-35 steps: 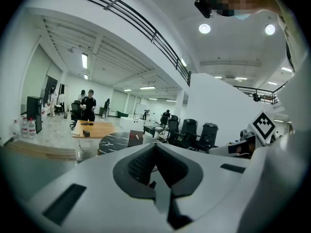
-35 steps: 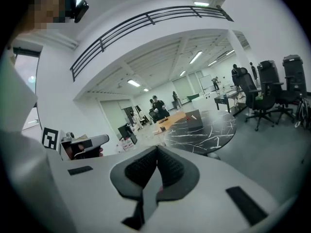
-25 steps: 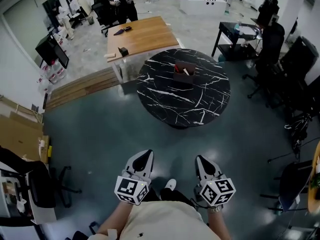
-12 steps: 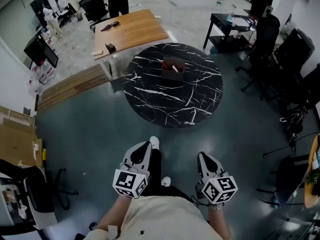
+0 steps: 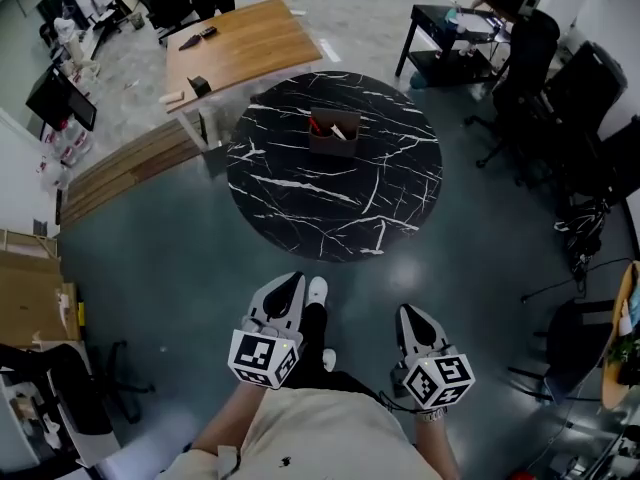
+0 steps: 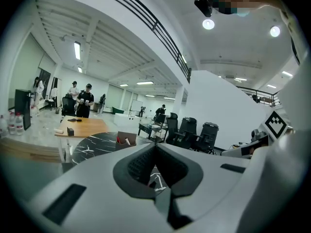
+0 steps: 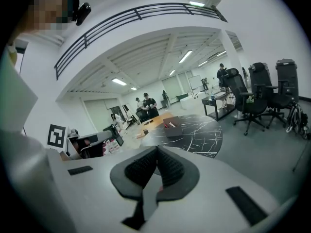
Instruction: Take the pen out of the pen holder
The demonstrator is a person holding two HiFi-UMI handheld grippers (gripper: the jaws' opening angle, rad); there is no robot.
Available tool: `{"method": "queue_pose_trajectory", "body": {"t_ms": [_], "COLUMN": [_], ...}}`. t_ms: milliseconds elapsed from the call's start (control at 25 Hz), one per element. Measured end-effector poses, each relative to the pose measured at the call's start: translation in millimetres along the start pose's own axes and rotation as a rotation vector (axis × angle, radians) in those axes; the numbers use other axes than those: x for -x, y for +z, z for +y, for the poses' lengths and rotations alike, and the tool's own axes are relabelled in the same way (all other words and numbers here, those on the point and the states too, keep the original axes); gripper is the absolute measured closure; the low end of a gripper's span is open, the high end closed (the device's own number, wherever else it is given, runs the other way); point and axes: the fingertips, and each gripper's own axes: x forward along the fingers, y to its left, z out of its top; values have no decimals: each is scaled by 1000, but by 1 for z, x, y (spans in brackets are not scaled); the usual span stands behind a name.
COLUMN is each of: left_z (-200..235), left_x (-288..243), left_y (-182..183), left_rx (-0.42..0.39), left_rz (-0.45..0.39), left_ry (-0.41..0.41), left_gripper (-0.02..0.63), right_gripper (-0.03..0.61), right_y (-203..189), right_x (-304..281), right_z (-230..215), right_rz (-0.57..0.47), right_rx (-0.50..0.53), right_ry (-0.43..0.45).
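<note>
A brown pen holder [image 5: 333, 133] stands on the far half of a round black marble table [image 5: 300, 193]. Red and white pens stick out of its top. It is small in the left gripper view [image 6: 126, 139] and in the right gripper view [image 7: 172, 128]. My left gripper [image 5: 290, 286] and right gripper [image 5: 410, 318] are held close to the person's body, over the grey floor and well short of the table. In both gripper views the ribbed pads meet with nothing between them: left gripper [image 6: 155, 147], right gripper [image 7: 157, 149].
A wooden desk [image 5: 235, 43] stands behind the table, with people beyond it. Black office chairs [image 5: 590, 98] and a black cart [image 5: 455, 28] stand at the right. Wooden planks [image 5: 120, 168] and cardboard [image 5: 30, 298] lie at the left.
The person has walked forward: the table and pen holder have come nearer and sit lower in the head view. Both grippers stay shut by the body.
</note>
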Motion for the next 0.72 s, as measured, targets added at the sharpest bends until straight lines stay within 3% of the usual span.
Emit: {"method": "queue_pose_trajectory", "body": {"t_ms": [280,560,720], "left_z": [7,11,29], "left_x": [-38,-77,-134], "left_y": [13,21,37], "left_rx": [-26,-60,-85], "left_rz": [43,39,47], "left_ry": [-38,-124,-169], "left_gripper": [607,607,606], "right_gripper": [563,563,563], "right_y": [21,38,57], "right_x": [-24,-31,-70], "right_z": [-8,-10,-25], "right_rz": [32,-12,7], "right_rx": [-12,13,-3], "right_ry": [-38,-75,-110]}}
